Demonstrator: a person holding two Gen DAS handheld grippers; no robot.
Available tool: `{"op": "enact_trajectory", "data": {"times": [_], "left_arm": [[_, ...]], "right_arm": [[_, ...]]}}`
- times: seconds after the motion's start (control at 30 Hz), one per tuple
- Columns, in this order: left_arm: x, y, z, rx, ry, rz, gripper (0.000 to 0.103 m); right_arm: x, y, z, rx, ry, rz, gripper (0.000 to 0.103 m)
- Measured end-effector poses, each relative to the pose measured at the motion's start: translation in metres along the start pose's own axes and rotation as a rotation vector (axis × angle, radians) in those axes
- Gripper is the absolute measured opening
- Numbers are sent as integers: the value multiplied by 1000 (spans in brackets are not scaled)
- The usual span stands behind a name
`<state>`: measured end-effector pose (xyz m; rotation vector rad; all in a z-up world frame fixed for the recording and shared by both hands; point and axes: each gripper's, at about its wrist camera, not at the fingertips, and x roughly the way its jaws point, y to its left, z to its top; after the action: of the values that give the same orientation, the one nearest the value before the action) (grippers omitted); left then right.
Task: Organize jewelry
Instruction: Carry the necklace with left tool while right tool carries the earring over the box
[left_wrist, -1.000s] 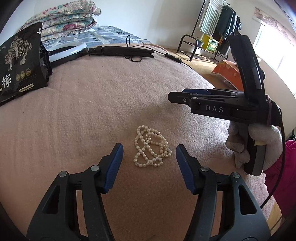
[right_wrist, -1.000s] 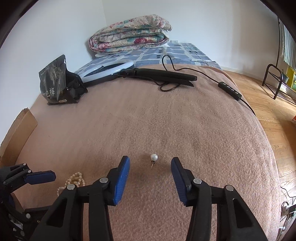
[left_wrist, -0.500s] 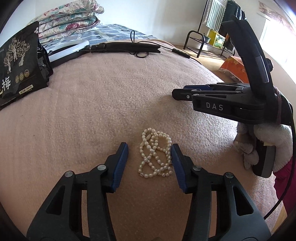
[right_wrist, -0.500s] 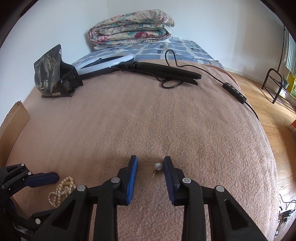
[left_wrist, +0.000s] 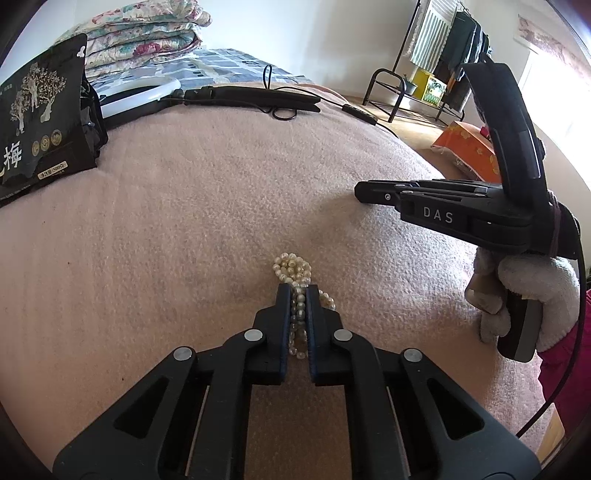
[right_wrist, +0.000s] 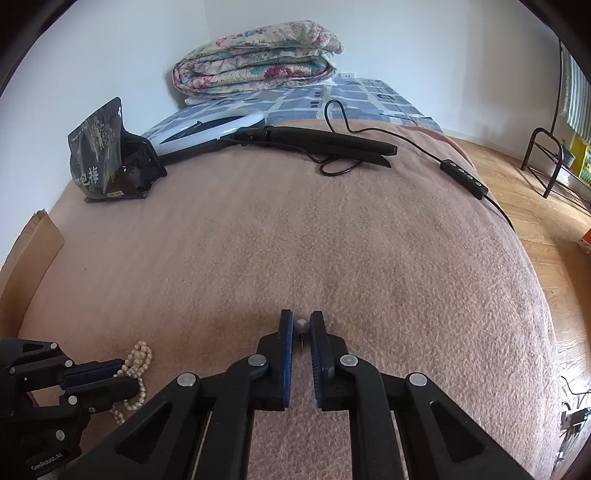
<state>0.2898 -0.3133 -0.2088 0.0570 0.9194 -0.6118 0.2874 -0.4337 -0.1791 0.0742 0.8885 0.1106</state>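
We had the left gripper (left_wrist: 297, 291) pinched narrow on the pearl necklace (left_wrist: 291, 266), low in the middle of the left wrist frame, with a bunch of beads spilling out past the tips onto the pink blanket (left_wrist: 207, 206). Our right gripper (right_wrist: 301, 325) sat low centre in the right wrist frame, jaws drawn close around the pearl earring (right_wrist: 301, 326), pin pointing toward us; we could not tell whether the pads touched it. A black snack bag (right_wrist: 105, 155) stood at upper left.
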Motion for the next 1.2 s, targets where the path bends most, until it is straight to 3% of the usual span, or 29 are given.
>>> {"op": "enact_trajectory", "data": {"times": [0.4,0.8,1.2], "left_arm": [[-41,2,-5,-7,-54,-14,5],[-113,17,-12,-42,-147,-10,5],[-197,62,-24,-103,-244,35,5]], "right_arm": [[-48,7,-8,19,-59,32,7],[-115,36,-25,-1,-112,44,7],[-164,99,-36,-62,-161,114,7]]}}
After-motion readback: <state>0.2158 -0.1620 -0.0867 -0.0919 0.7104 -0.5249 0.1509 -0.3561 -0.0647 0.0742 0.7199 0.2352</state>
